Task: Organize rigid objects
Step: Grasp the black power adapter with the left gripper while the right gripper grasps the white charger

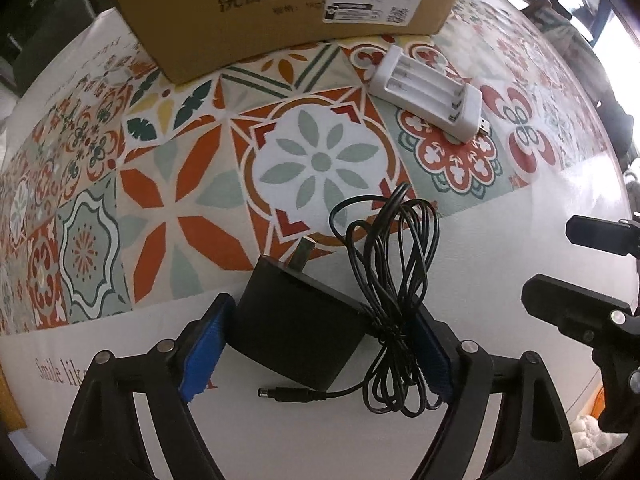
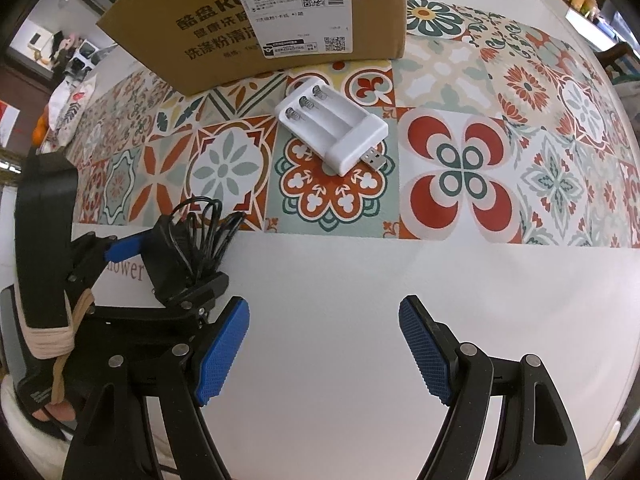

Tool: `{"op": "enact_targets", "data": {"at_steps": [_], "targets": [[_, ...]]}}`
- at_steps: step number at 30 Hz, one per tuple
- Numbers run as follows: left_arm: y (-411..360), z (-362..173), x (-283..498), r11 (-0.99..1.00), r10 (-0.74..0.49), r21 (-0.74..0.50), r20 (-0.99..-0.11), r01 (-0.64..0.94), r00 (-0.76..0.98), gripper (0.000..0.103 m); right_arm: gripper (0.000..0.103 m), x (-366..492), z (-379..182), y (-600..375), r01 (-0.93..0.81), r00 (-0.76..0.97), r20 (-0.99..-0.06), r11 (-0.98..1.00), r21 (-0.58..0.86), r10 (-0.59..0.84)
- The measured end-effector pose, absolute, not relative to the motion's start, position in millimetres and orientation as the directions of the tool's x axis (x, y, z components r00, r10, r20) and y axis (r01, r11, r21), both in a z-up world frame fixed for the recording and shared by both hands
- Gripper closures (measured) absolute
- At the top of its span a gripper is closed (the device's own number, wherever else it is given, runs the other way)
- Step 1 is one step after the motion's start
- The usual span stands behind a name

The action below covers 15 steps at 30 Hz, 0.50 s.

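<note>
- While the left gripper (image 1: 316, 344) points down at the table (image 1: 540, 216), its blue fingers (image 1: 206, 350) stand spread on either side of the black power adapter (image 1: 296, 320), left pad close against the adapter's edge (real contact I cannot tell).
- The adapter's bundled cable (image 1: 394, 296) lies over the right pad, its barrel plug on white cloth.
- The right gripper (image 2: 324, 350) hangs over bare white cloth, fingers (image 2: 222, 352) wide apart, nothing between them.
- The white battery charger (image 2: 332, 128) lies on the patterned tablecloth (image 2: 460, 184), USB plug facing the camera.
- Behind it stands the cardboard box (image 2: 192, 36).
</note>
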<state>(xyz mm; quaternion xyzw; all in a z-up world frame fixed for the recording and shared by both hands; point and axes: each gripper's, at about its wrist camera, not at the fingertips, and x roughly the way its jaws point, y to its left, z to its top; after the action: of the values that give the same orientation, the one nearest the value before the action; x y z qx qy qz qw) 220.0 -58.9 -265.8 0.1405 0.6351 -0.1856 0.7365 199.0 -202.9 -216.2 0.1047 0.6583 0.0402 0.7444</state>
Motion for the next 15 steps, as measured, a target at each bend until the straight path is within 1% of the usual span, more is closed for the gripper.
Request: {"op": "enact_targets", "data": {"at_steps": [5,15], "targets": [[-47,-260,219,0.911,-0.109,-0.048,-0.986,0.409,0.126,0.019,0.026,199,-212,-205,0.079,0.146,-0.969,0.974,0.212,0.199],[-31,-222,237,0.951,-0.136,-0.081,-0.977,0.299,0.167,0.019,0.026,213,-210,-211,0.065,0.180,-0.962,0.973,0.220,0.206]]}}
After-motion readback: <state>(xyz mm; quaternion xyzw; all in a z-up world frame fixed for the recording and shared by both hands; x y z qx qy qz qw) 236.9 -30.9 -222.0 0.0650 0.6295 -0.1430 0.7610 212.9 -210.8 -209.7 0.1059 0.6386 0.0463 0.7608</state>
